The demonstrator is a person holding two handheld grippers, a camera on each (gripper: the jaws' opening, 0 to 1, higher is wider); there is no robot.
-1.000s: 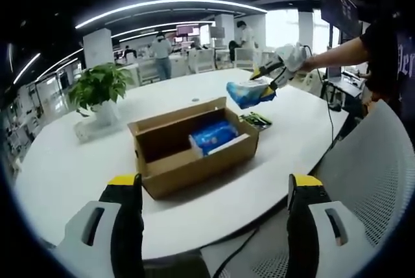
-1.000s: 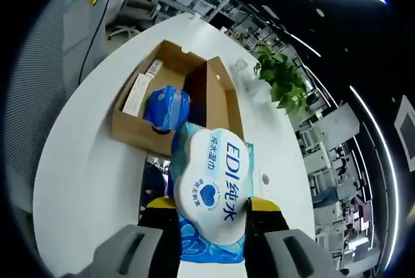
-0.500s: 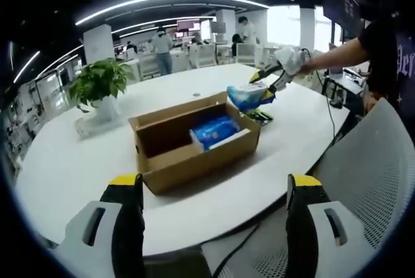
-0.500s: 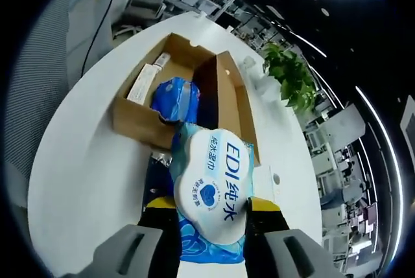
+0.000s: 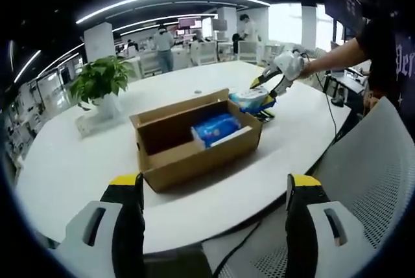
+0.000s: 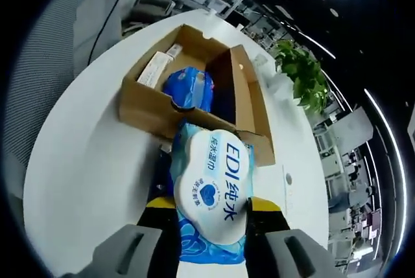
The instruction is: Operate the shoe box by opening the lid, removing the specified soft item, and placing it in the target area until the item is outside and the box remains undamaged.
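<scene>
An open cardboard shoe box [image 5: 194, 145] [image 6: 188, 96] sits on a white round table [image 5: 71, 161], with its lid flap standing up at the back. Inside lie a blue soft pack [image 5: 215, 126] [image 6: 188, 89] and a flat white carton [image 6: 155, 67]. My right gripper [image 6: 211, 207] is shut on a blue-and-white wet-wipes pack [image 6: 213, 187] and holds it low beside the box's far end. In the left gripper view that pack [image 5: 251, 99] hangs just over the table past the box. My left gripper [image 5: 211, 190] is open, back from the table's near edge.
A potted plant [image 5: 100, 87] stands at the table's back left. A dark flat item [image 5: 262, 113] lies on the table under the held pack. A mesh chair back [image 5: 369, 181] is at the right. A person's arm [image 5: 331, 54] reaches in from the right. Desks and people fill the background.
The right gripper has lowered the wipes pack toward the table beside the box's far end. The box looms larger in the right gripper view. The left gripper has held its place.
</scene>
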